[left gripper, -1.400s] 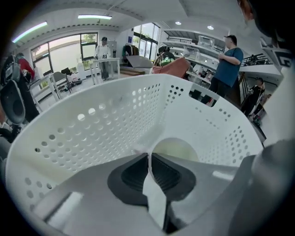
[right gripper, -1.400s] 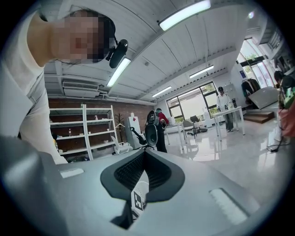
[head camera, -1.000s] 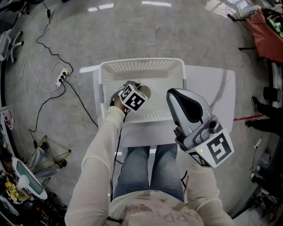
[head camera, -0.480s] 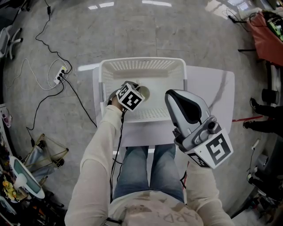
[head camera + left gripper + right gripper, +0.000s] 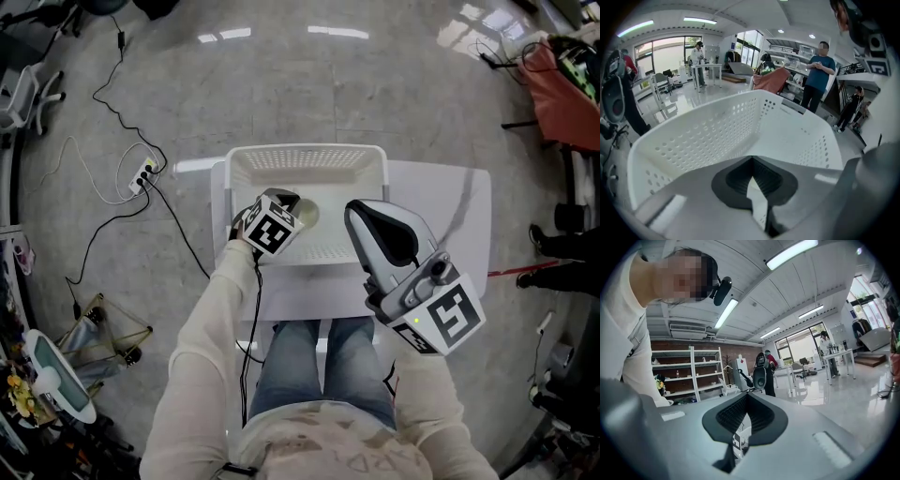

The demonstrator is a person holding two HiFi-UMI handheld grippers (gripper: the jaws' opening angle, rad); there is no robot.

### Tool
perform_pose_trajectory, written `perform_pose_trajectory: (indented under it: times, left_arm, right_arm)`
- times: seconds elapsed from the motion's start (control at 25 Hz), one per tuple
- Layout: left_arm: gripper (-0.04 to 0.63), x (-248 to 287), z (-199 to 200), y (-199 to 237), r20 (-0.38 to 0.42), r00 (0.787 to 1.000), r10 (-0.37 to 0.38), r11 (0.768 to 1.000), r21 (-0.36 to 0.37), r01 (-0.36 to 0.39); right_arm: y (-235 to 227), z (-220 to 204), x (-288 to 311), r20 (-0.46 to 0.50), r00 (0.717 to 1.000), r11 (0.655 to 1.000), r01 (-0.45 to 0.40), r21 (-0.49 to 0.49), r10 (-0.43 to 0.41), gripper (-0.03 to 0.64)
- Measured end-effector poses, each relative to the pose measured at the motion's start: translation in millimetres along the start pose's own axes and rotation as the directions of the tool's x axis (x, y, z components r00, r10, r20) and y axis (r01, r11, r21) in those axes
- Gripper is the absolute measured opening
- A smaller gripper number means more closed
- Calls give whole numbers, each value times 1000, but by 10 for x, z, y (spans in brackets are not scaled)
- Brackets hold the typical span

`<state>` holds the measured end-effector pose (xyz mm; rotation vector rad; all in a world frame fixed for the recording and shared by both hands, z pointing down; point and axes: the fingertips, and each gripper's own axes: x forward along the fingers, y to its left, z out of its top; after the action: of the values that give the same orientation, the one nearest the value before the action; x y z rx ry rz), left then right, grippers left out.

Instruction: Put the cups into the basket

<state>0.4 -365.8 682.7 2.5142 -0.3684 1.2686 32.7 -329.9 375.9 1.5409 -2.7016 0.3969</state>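
Both finger pairs closed, empty; left gripper (image 5: pixel 751 160) over white basket (image 5: pixel 305 150), right gripper (image 5: pixel 746 397) raised.

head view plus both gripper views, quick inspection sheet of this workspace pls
surface: white table
job's things: white perforated basket on the table; one pale round thing, likely a cup, inside it
clutter: nothing seen on the table
grippers: left gripper shut, empty, over the basket; right gripper shut, empty, raised
cables: power strip with leads on the floor; black cable along the left sleeve
surroundings: people standing, shelving
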Motion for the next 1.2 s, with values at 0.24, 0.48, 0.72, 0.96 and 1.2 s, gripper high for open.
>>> perform_pose_trajectory:
  times: [0.24,0.48,0.72,0.96,1.2]
  left_arm:
    - [2,-793,408,-164,166,986,15,994,-108,3]
    - [0,-1908,1078,-637,412,910,55,982,-188,26]
    - [0,-3116,1654,-997,640,753,153,979,-201,-29]
    - [0,-3828,1951,-1433,740,644,194,981,-148,-125]
    - [0,-4120,2031,-1738,770,594,231,973,-175,-152]
  right_arm:
    - [167,272,-84,10,1000,1000,-26,-18,26,26]
    - [416,590,-250,21,996,996,-80,-47,81,26]
    - [687,927,-392,44,988,987,-142,-74,146,26]
    - [874,1073,-611,47,978,976,-196,-93,201,26]
    - [1002,1147,-840,52,967,965,-245,-92,250,28]
